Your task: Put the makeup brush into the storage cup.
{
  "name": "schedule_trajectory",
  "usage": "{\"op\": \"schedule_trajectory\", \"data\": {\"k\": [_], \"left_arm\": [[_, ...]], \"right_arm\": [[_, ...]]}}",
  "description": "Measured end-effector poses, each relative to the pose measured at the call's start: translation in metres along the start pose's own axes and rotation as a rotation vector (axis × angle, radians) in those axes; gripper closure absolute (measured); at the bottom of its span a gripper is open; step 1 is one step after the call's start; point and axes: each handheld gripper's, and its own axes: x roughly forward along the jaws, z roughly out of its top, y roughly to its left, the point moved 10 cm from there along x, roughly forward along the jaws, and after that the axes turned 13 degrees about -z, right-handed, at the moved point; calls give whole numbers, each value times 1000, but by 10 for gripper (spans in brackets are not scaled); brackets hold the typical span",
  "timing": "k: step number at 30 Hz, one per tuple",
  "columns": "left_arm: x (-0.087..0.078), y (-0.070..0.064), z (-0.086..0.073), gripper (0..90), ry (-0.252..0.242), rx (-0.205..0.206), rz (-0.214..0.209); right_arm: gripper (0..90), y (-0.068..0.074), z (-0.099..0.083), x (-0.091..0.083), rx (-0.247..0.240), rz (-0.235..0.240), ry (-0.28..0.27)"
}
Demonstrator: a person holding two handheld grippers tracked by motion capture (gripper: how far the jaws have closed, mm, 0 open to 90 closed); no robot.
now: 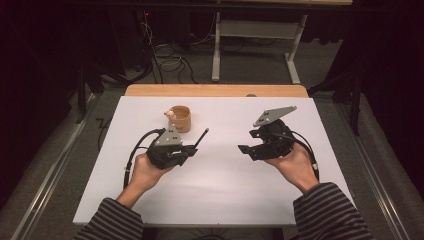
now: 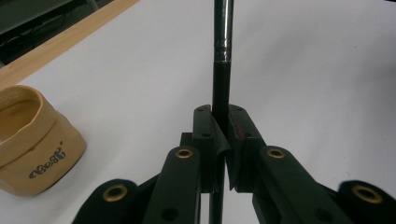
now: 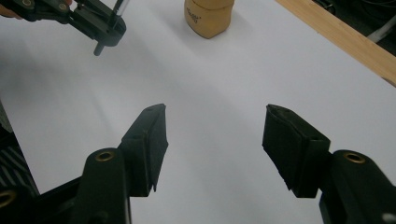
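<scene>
Left gripper view: left gripper [image 2: 222, 140] pinches a pen [image 2: 221, 56]; right gripper [image 3: 215, 140] spread wide.

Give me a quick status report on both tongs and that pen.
Left tongs shut on the pen, held above the white table. Right tongs open, nothing between them. Tan cup stands beyond the left tongs, apart. Nothing in the way.

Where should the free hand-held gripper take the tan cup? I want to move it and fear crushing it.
Grip the tan cup low across its body, coming from its right side with the open right hand-held gripper. Its rim looks soft and folded over, so the fuller lower wall likely holds better. The left hand-held gripper is shut on a pen.
</scene>
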Motion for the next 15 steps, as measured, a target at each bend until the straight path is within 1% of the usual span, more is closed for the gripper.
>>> {"op": "schedule_trajectory", "data": {"k": [3, 4, 9, 15], "left_arm": [[-1, 0, 0, 835, -2, 0, 0], [-1, 0, 0, 835, -2, 0, 0], [1, 0, 0, 835, -3, -4, -6], [1, 0, 0, 835, -6, -2, -9]], "right_arm": [[415, -4, -8, 1, 22, 0, -8], [415, -4, -8, 1, 22, 0, -8], [415, -7, -21, 2, 55, 0, -7], [415, -12, -33, 2, 92, -2, -29]]}}
